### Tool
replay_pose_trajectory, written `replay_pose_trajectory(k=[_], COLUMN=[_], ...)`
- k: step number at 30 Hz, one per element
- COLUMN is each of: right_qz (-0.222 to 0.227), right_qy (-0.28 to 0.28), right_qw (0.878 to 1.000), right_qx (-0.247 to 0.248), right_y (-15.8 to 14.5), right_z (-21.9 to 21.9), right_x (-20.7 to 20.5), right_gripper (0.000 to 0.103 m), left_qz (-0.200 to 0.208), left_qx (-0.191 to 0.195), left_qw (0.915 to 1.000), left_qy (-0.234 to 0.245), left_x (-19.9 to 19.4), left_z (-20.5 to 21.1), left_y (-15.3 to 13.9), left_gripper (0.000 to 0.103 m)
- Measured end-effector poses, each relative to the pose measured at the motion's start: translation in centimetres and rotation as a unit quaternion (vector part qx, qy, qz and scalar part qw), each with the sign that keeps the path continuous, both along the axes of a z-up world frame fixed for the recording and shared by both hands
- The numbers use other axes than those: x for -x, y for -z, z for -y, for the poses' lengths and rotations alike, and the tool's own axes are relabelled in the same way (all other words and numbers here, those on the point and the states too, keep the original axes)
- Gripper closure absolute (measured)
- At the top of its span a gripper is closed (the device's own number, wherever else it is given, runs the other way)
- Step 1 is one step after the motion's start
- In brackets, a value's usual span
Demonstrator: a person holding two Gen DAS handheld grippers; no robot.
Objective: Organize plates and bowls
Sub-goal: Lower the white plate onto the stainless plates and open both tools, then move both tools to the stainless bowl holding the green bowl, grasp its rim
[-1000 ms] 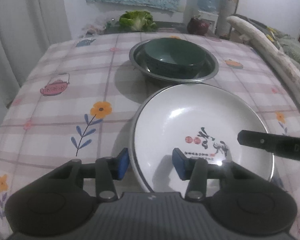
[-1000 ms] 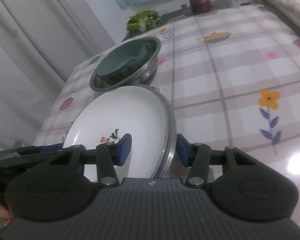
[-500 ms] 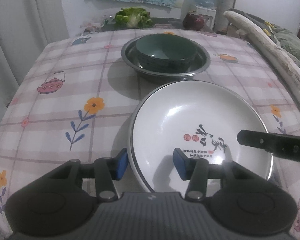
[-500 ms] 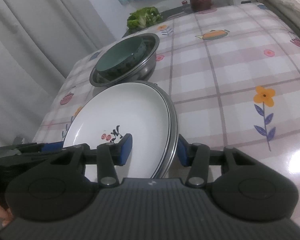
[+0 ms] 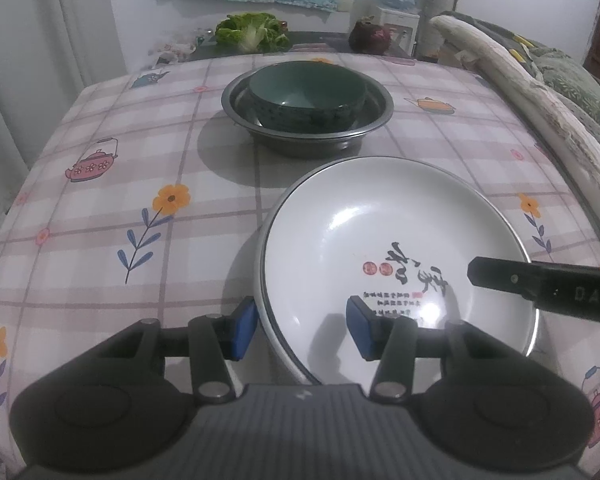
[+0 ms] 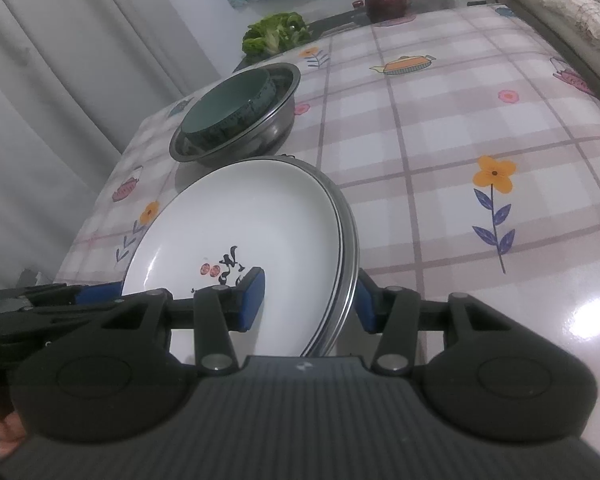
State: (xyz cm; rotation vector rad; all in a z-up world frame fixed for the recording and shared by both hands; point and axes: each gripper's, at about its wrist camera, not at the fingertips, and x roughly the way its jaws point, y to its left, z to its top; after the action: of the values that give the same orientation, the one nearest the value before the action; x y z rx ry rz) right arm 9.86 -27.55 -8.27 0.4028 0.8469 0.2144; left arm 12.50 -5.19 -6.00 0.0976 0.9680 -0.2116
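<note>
Since the earlier frames the bowls sit a bit lower in both views and more far wall shows; grip and plates unchanged.

My left gripper [image 5: 302,330] straddles the near-left rim of the white plate [image 5: 380,236], jaws about half open, one blue pad outside, one over the plate face. Whether the pads actually press, I cannot tell.

My right gripper [image 6: 311,300] does likewise at lower centre of its view, on the rim of the white plate [image 6: 252,220] w/ a metal plate [image 6: 350,240] under it.

Green bowl [image 5: 306,94] sits in the steel basin [image 5: 374,124], upper centre, on the checked tablecloth [image 5: 100,208].

Judgement: both plates move as one stack. Keep both grips level and matched, move slow, keep the stack clear of the basin rim. Risk: glazed rim slips between the pads.
</note>
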Motion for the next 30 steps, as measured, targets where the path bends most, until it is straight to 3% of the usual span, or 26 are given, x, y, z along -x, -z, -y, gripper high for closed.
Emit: replay_pose_trajectory(k=[10,20,30], right_qz=[0.011,0.034,0.068], right_qy=[-0.006,0.009,0.002], right_qw=[0.999,0.998,0.996], right_qx=[0.034,0.056,0.066], right_y=[-0.3,-2.0,-5.2], right_z=[-0.7,0.5,0.9], right_x=[0.3,0.8,-1.4], right_gripper=[0.053,0.027,0.026], left_qz=[0.006,0.035,0.071], left_qx=[0.005,-0.015,-0.003], left_qw=[1.0000,0.9991,0.9973], left_qy=[0.001,-0.016,-0.016], left_x=[0.4,-0.1,-2.0], left_z=[-0.2,-1.2,-2.5], left_y=[-0.3,-1.8,-3.8], left_gripper=[0.051,0.040,0.033])
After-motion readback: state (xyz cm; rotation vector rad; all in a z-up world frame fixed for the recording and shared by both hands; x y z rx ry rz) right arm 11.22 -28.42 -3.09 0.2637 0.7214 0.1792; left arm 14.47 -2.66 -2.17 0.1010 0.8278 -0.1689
